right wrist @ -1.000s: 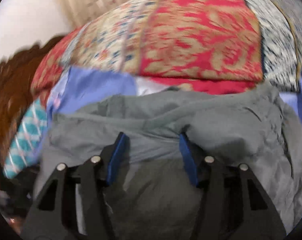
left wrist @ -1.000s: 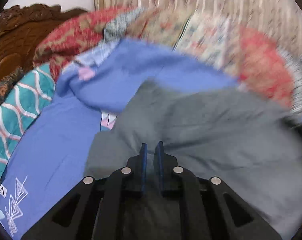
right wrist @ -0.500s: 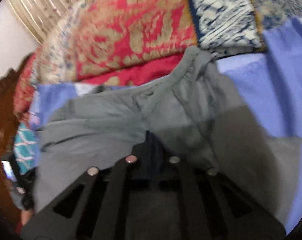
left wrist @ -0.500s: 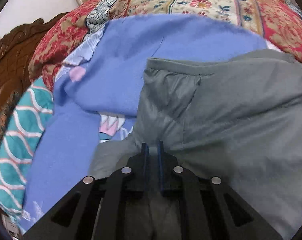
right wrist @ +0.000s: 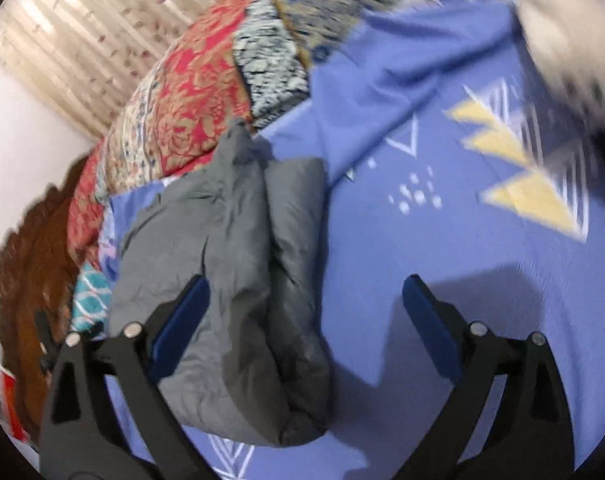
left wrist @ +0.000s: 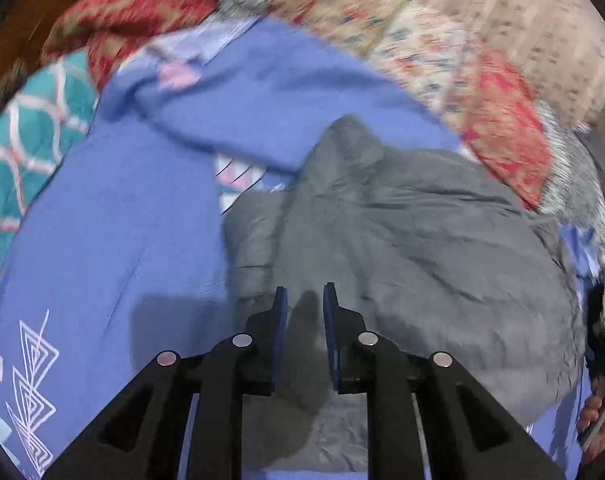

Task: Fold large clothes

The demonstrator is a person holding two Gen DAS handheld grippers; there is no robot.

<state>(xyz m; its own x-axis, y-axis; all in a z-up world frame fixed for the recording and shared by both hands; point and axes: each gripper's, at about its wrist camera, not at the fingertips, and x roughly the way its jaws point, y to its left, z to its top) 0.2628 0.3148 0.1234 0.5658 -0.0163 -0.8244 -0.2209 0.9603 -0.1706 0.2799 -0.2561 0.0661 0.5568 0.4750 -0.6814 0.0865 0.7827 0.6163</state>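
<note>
Grey garment (right wrist: 226,280) lies bunched on the blue bedsheet (right wrist: 442,240) beside the red quilt (right wrist: 182,112) — left gripper (left wrist: 304,300) opening, nothing pinched; right gripper (right wrist: 304,300) opening wide, empty.

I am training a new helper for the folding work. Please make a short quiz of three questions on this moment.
1. True or false: the grey garment lies on a blue printed sheet.
2. Which gripper stands wider: left gripper or right gripper?
3. Fill in: behind the garment lies a red and gold patterned ____.

Key: 1 true. 2 right; both are opening, and neither grips the garment. 3 quilt.
</note>
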